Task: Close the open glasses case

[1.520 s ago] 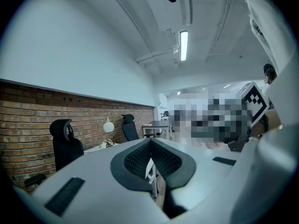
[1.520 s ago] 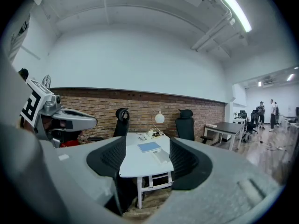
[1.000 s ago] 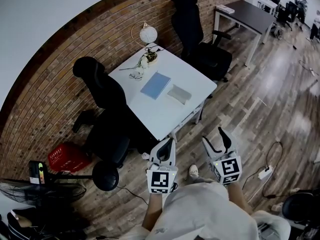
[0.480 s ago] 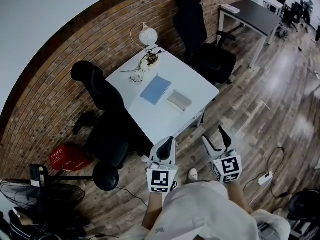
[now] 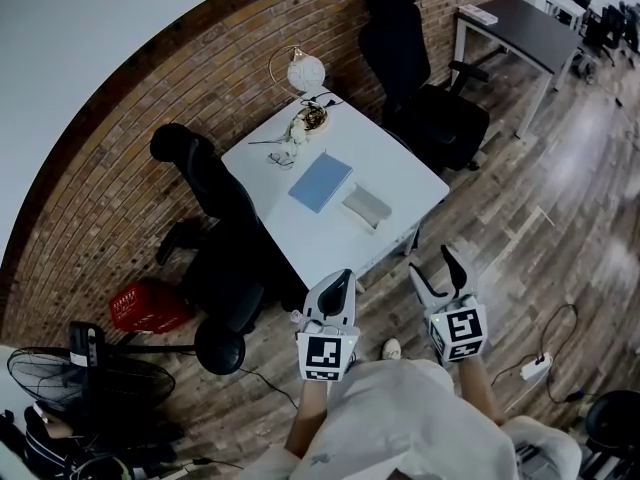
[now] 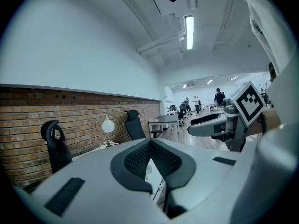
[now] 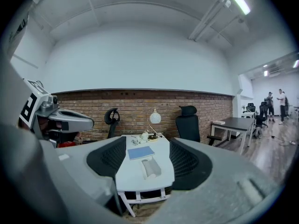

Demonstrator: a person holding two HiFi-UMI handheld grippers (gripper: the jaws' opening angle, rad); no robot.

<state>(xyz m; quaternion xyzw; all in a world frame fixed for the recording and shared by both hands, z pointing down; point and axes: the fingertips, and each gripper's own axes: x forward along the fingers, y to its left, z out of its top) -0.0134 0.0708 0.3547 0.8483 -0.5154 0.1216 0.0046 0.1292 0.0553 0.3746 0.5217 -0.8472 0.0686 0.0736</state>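
Head view, left tongs [image 5: 342, 277]: tips pressed together, nothing held, in the air over the wooden floor [image 5: 520, 208] just short of the bench's near corner.
Head view, right tongs [image 5: 432, 266]: spread wide, empty, off the same corner of the bench.
Head view, bench [image 5: 400, 173]: white, well apart from both tongs.
Head view, glasses case [image 5: 366, 208]: grey, on the bench towards its near edge, with a blue notebook [image 5: 321, 181] just behind it.
Head view, surroundings: a black chair [image 5: 215, 218] at the bench's left side, another [image 5: 420, 68] at its far right.
Left gripper view: pads meet at the tips, with nothing between them.
Right gripper view: pads stand far apart; the distant bench and case show through the gap.
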